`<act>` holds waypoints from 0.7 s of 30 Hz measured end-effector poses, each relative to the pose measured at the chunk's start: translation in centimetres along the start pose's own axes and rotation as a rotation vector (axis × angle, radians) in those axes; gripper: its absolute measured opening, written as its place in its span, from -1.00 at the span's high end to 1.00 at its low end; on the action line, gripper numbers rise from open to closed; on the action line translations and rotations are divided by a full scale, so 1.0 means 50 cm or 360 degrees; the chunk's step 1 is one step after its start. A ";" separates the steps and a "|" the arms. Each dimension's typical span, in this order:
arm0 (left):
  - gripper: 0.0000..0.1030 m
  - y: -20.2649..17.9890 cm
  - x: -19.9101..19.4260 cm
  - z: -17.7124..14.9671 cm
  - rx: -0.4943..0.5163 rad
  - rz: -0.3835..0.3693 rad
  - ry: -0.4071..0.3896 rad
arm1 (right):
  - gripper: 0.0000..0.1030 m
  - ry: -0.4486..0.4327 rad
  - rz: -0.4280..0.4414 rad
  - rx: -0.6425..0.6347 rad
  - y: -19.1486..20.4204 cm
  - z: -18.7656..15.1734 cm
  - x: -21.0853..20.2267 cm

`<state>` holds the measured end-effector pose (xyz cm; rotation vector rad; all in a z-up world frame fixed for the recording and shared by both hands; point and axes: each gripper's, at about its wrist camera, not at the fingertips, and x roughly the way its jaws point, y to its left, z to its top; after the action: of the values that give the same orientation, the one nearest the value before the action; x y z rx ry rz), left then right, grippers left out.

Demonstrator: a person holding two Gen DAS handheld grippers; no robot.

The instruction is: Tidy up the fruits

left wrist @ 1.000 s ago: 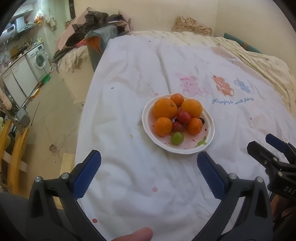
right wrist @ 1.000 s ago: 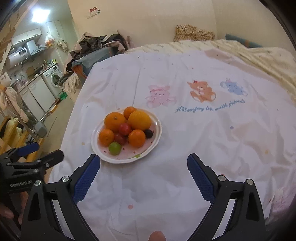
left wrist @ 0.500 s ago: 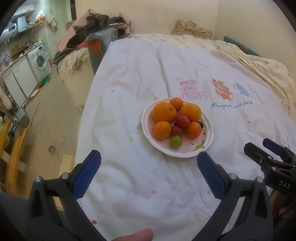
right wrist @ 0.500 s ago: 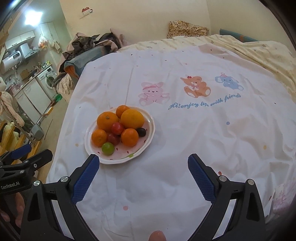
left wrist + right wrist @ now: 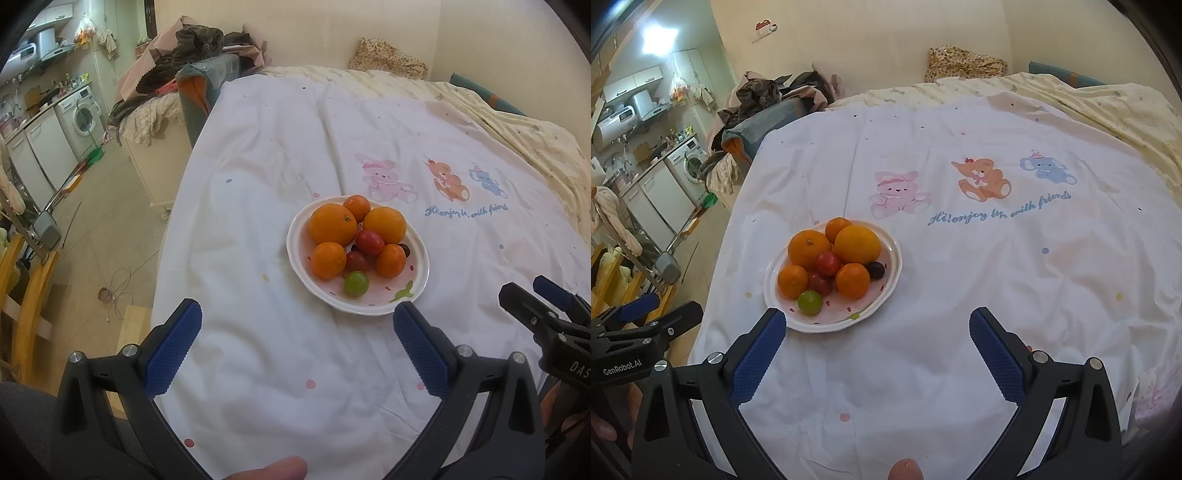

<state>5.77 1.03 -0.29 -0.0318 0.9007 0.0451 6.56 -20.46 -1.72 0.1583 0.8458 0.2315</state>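
A white plate (image 5: 419, 275) (image 5: 892, 269) sits on a white printed sheet and holds several fruits: oranges (image 5: 332, 224) (image 5: 857, 240), small tangerines (image 5: 328, 260), red tomatoes (image 5: 369, 242) (image 5: 828, 263), a green grape (image 5: 356, 283) (image 5: 809, 302) and a dark grape (image 5: 876, 270). My left gripper (image 5: 295, 347) is open and empty, above the sheet just short of the plate's near rim. My right gripper (image 5: 877, 350) is open and empty, with the plate ahead and to its left. Each gripper shows at the edge of the other's view.
The sheet (image 5: 979, 277) covers a bed, with cartoon animals printed beyond the plate. A cream blanket (image 5: 1089, 99) lies at the far right. A pile of clothes (image 5: 192, 48) sits past the bed's far left corner. The floor and a washing machine (image 5: 83, 116) are to the left.
Both grippers have drawn nearer to the plate, so it sits lower and larger in both views. Both stay open and empty.
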 end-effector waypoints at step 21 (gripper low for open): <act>-0.99 0.001 0.001 -0.003 0.0008 -0.0005 0.0001 | -1.00 -0.0012 -0.0007 -0.0006 0.002 0.004 -0.002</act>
<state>5.70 1.10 -0.44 -0.0285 0.9016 0.0396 6.63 -20.41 -1.46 0.1536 0.8379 0.2281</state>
